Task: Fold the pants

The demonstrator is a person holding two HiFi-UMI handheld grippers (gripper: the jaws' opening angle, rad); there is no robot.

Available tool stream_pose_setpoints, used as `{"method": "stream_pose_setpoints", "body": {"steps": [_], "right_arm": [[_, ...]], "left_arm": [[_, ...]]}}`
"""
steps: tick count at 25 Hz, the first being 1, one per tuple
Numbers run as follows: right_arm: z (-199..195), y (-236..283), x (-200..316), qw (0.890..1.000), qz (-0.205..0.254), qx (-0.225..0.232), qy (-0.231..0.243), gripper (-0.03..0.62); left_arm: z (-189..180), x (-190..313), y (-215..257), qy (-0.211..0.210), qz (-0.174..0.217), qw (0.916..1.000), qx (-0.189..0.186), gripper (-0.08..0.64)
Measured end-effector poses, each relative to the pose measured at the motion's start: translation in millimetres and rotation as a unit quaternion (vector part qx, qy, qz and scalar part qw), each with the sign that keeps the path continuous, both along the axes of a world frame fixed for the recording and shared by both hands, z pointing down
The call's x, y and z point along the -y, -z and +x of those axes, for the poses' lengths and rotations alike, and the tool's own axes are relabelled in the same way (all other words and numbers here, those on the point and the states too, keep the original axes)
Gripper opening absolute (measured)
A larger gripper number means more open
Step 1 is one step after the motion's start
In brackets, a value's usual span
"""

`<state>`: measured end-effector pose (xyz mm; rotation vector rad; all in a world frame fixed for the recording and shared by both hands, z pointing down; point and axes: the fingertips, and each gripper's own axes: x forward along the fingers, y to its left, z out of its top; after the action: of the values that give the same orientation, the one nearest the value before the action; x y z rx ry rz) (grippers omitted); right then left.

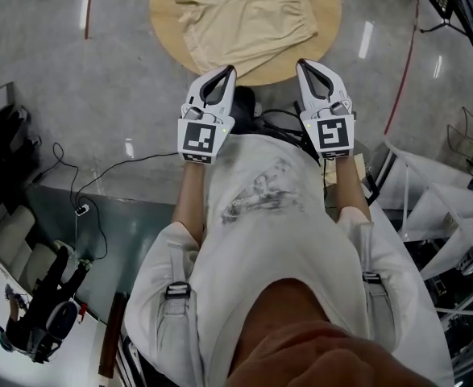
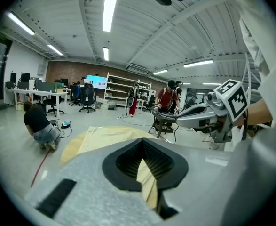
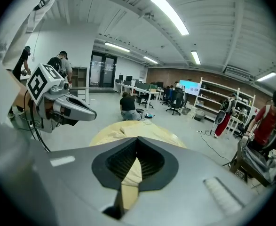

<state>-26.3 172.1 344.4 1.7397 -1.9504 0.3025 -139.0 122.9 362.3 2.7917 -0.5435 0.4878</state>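
Beige pants [image 1: 248,18] lie spread and rumpled on a round wooden table [image 1: 165,22] at the top of the head view. My left gripper [image 1: 229,71] and right gripper [image 1: 300,63] hover side by side at the table's near edge, tips just short of the cloth. Both are shut with nothing between the jaws. In the left gripper view the pants [image 2: 107,134] lie ahead past the shut jaws, and the right gripper [image 2: 194,117] shows at the right. In the right gripper view the pants [image 3: 142,130] lie ahead and the left gripper [image 3: 65,108] shows at the left.
Black cables [image 1: 83,184] trail over the floor at the left. White frame parts [image 1: 437,204] stand at the right. A person crouches on the floor [image 2: 40,125] beyond the table, and a dark cart [image 2: 163,122] stands behind it. Desks, chairs and shelves line the far wall.
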Motion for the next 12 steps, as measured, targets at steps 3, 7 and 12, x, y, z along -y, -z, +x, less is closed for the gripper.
{"method": "stream_pose_setpoints", "body": {"steps": [3,7,12], "right_arm": [[4.7,-12.9,8.7,1.000,-0.014,-0.008,0.000,0.005],[10.9,-29.8,16.3,0.999,-0.030,-0.026,0.006,0.005],[24.5,-55.1,19.8,0.998,-0.049,-0.027,0.013,0.005]], "left_arm": [[0.0,8.7,-15.9,-0.007,-0.009,0.9999,0.009,0.006],[1.7,15.2,-34.1,-0.018,-0.016,0.9995,0.021,0.006],[6.9,14.3,-59.1,-0.025,-0.028,0.9986,0.039,0.007]]}}
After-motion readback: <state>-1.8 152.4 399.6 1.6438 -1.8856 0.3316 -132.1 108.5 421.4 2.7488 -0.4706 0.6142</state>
